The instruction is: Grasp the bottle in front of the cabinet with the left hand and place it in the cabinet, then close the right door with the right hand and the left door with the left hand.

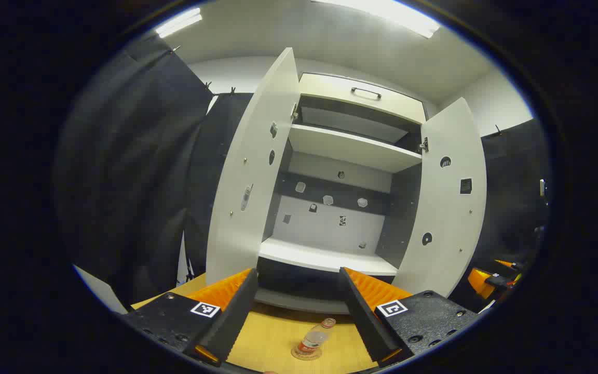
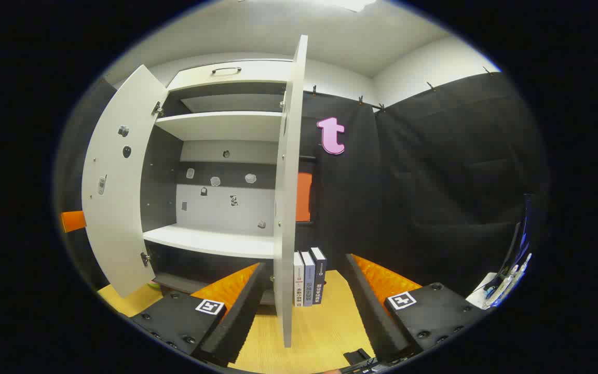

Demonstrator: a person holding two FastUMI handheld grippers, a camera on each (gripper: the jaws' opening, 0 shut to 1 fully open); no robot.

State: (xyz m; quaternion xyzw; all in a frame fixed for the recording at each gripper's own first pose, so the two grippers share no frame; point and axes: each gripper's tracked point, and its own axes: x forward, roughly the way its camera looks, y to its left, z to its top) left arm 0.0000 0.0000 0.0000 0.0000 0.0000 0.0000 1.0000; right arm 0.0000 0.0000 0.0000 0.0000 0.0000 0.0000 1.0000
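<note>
A small clear bottle [image 1: 313, 338] with a red cap and a red label stands on the wooden table [image 1: 273, 332] in front of the cabinet [image 1: 340, 156]. My left gripper [image 1: 299, 317] hangs open above and just short of it, the bottle showing between the two fingers. Both cabinet doors stand open: the left door [image 1: 249, 171] and the right door [image 1: 442, 202]. In the right gripper view the right door [image 2: 288, 187] is edge-on, straight ahead of my open right gripper [image 2: 304, 306], which holds nothing. The left door [image 2: 120, 182] swings out at the left.
Inside the cabinet are an upper shelf [image 1: 351, 148] and a lower shelf [image 1: 325, 257], both bare. Three upright books [image 2: 309, 278] stand on the table [image 2: 320, 332] right of the right door. The other gripper [image 1: 491, 280] shows at the far right edge of the left gripper view.
</note>
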